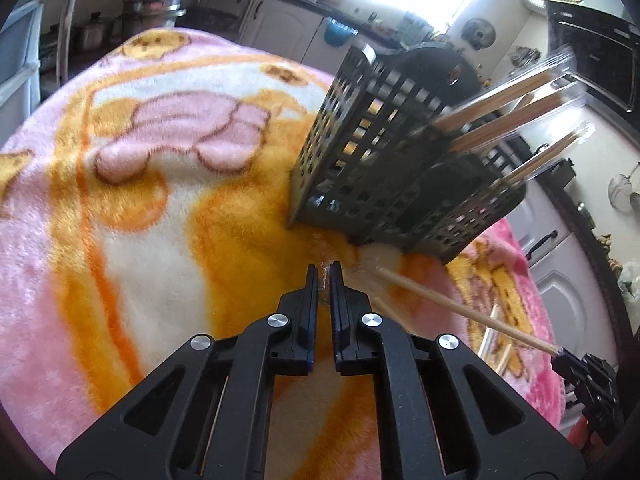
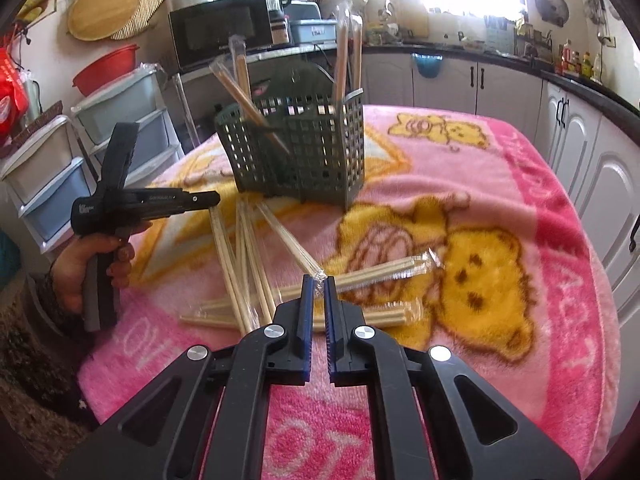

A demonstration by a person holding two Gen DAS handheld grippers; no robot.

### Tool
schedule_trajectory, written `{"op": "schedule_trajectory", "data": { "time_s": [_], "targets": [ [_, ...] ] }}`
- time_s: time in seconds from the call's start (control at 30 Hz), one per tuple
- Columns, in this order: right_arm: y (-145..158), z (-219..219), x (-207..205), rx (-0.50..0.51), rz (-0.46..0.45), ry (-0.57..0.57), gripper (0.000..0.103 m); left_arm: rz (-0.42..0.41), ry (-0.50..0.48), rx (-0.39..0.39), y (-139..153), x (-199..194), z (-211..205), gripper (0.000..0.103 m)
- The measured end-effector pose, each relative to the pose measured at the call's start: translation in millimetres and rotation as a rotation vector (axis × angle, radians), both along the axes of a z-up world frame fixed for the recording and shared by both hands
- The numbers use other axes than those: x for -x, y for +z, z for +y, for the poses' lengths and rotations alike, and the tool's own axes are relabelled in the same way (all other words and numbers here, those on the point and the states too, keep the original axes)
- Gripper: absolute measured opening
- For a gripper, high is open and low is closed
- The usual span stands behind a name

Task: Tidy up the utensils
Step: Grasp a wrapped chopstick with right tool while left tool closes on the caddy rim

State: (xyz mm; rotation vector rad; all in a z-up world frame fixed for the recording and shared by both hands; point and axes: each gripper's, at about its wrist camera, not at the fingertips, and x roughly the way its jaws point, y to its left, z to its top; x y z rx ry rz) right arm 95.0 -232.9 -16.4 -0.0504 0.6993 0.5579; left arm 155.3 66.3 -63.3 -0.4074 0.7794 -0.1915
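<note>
A dark green slotted utensil holder [image 2: 300, 152] stands on the pink blanket and holds several wrapped chopstick pairs [image 2: 344, 52]; it also shows in the left wrist view [image 1: 384, 160]. Several more wrapped pairs [image 2: 248, 264] lie fanned on the blanket in front of it. My right gripper [image 2: 319, 280] is shut on the plastic end of one wrapped pair [image 2: 288, 236], which runs up toward the holder; this pair shows in the left wrist view [image 1: 460, 308]. My left gripper [image 1: 324, 270], nearly closed, pinches the wrapper tip of a chopstick pair by the holder's base; it shows at the left in the right wrist view [image 2: 216, 200].
The blanket [image 2: 500, 184] covers a table with edges falling off at right and front. Plastic drawer units [image 2: 60, 168] stand to the left. Kitchen counters and cabinets [image 2: 500, 80] ring the back and right. A microwave [image 2: 220, 32] sits behind the holder.
</note>
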Motion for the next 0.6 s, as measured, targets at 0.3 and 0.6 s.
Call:
{"op": "schedule_trajectory", "data": {
  "time_s": [0.3, 0.6],
  "targets": [
    [25.9, 12.4, 4.1, -0.022, -0.087, 0.023, 0.005, -0.146, 0.016, 0.003, 48.7, 26.0, 6.5, 0.002],
    [60.8, 23.0, 4.5, -0.050, -0.183, 0.056, 0.003, -0.288, -0.002, 0.003, 98.5, 43.0, 1.7, 0.002]
  ]
}}
